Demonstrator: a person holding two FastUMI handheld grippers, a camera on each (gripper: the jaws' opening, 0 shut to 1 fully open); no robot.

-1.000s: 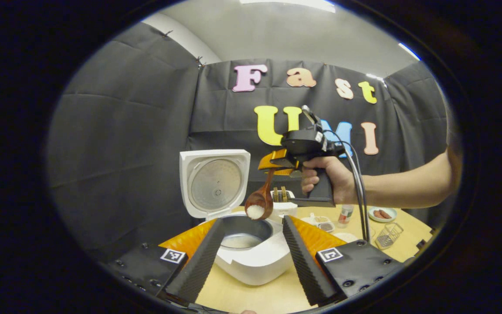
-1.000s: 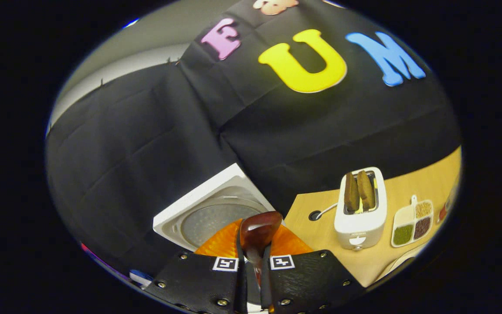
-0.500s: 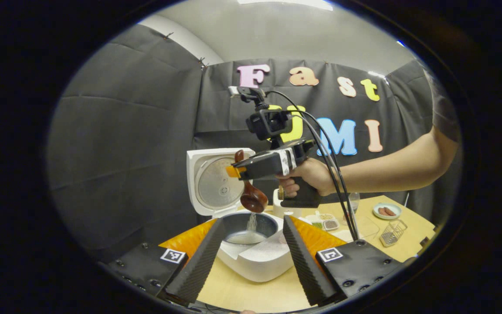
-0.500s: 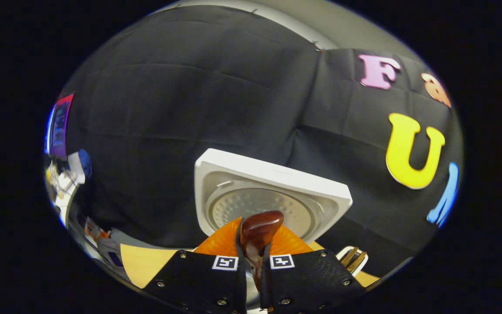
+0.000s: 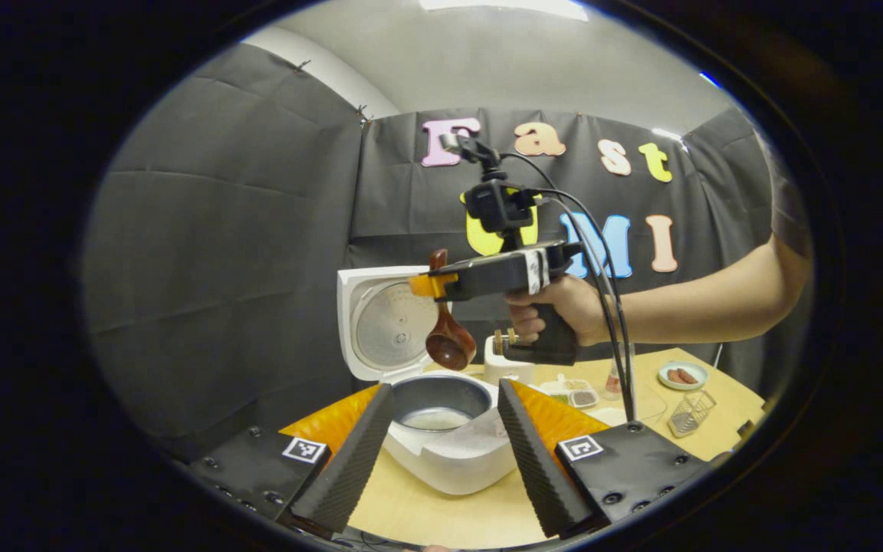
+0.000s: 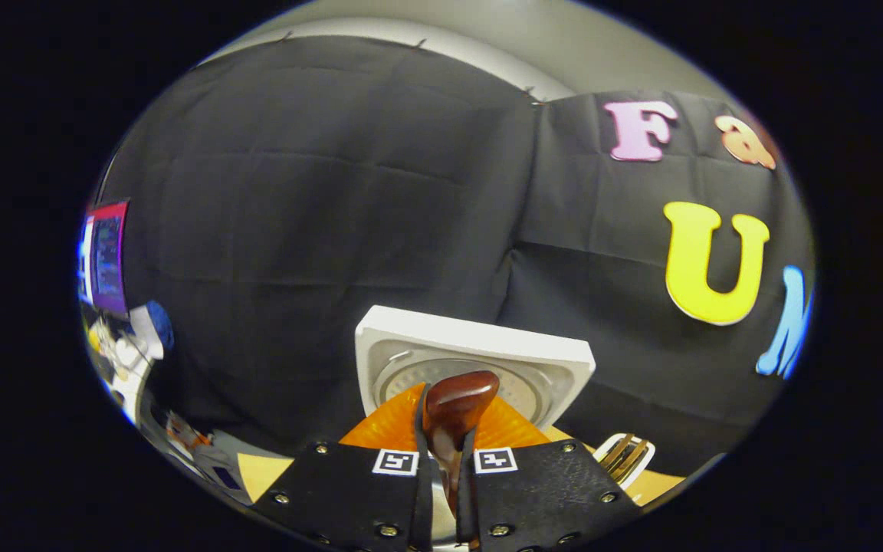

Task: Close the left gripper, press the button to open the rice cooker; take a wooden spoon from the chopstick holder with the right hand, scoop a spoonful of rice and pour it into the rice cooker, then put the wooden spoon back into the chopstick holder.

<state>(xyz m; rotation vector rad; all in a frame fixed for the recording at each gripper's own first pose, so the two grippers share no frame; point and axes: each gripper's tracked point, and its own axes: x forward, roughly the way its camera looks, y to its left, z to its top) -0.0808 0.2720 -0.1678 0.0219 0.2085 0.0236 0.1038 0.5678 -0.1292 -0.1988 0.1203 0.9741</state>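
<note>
One rice cooker [image 5: 441, 429] sits on the tabletop [image 5: 441, 514] with its lid [image 5: 388, 326] standing upright and white rice lying in the pot. Above that pot hangs the right gripper [image 5: 430, 285], fingers clamped on the handle of the wooden spoon [image 5: 448, 341], whose bowl points downward and looks empty. The left gripper [image 5: 441, 452] waits below, jaws spread wide, holding nothing. The spoon's next trip is back to the chopstick holder, which I can't pick out. Risks: the bowl clipping the lid on the swing away, or stray grains dropping onto the tabletop.
</note>
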